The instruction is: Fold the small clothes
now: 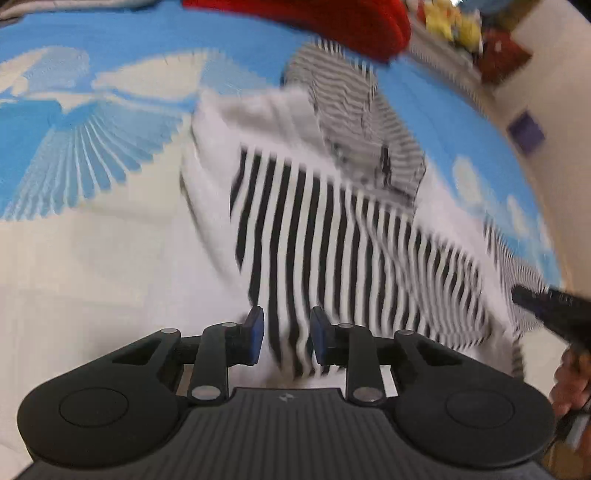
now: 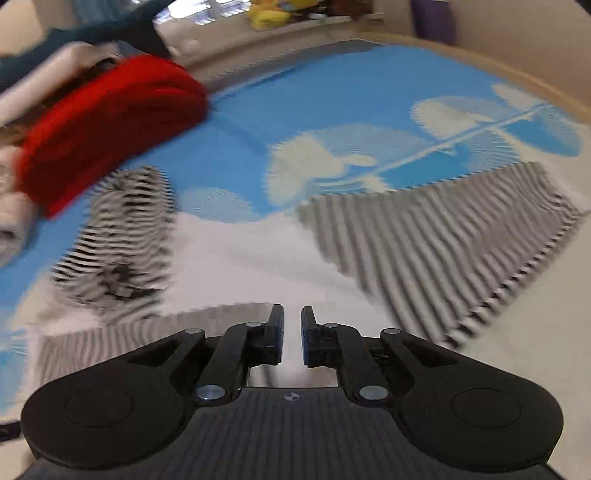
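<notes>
The striped shirt (image 1: 332, 240) lies spread on the blue-and-white bed cover (image 1: 92, 155), running away from the left tongs (image 1: 287, 338) toward the far right corner, its hem right between the parted blue pads, though blur hides whether cloth is pinched; the right tongs (image 2: 292, 334), pads narrowly apart with white cloth showing in the gap, sit over the shirt's (image 2: 443, 251) pale middle. Soft, thin knit, bold black-and-white bands, finer-striped sleeves; a red bundle (image 1: 325, 22) sits at the bed's far edge.
</notes>
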A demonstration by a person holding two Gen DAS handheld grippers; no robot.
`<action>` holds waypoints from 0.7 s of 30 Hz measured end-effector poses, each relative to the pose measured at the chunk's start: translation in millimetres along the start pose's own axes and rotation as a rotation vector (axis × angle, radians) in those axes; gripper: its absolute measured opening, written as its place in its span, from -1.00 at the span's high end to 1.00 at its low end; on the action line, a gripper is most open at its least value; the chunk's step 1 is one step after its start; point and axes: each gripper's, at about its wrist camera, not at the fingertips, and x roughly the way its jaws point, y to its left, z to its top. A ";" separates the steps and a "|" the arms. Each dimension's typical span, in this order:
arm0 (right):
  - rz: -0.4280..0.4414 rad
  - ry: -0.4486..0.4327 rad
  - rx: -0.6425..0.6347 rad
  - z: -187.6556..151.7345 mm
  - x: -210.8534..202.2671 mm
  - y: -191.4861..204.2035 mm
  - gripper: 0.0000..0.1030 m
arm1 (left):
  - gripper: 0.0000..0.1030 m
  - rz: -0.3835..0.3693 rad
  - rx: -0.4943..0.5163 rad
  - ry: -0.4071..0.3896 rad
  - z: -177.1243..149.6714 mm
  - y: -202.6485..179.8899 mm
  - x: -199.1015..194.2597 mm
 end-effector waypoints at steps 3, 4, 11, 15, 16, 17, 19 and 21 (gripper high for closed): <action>-0.040 0.199 0.038 -10.7 29.0 -8.6 0.78 | 0.42 0.106 0.051 0.077 -12.2 1.6 21.2; -0.083 0.251 0.048 -15.1 37.9 -13.6 0.78 | 0.42 0.109 0.054 0.073 -12.3 0.7 20.4; -0.092 0.185 0.026 -7.3 26.5 -19.2 0.68 | 0.41 0.064 0.062 0.030 -10.6 -20.6 11.9; -0.088 0.200 0.081 -5.2 24.0 -32.0 0.67 | 0.39 0.115 0.075 0.055 -14.1 -26.2 20.9; -0.084 0.191 0.091 -5.2 17.1 -37.0 0.67 | 0.38 0.106 0.070 0.031 -11.6 -28.9 15.1; -0.080 0.175 0.092 -5.1 12.7 -38.7 0.67 | 0.33 0.099 0.072 0.002 -9.7 -30.7 8.3; -0.078 0.127 0.083 4.3 5.0 -42.2 0.65 | 0.32 0.098 0.088 -0.048 -4.7 -39.0 -4.3; -0.086 0.079 0.078 13.9 -4.0 -48.3 0.54 | 0.27 0.103 0.106 -0.085 -1.8 -48.7 -13.1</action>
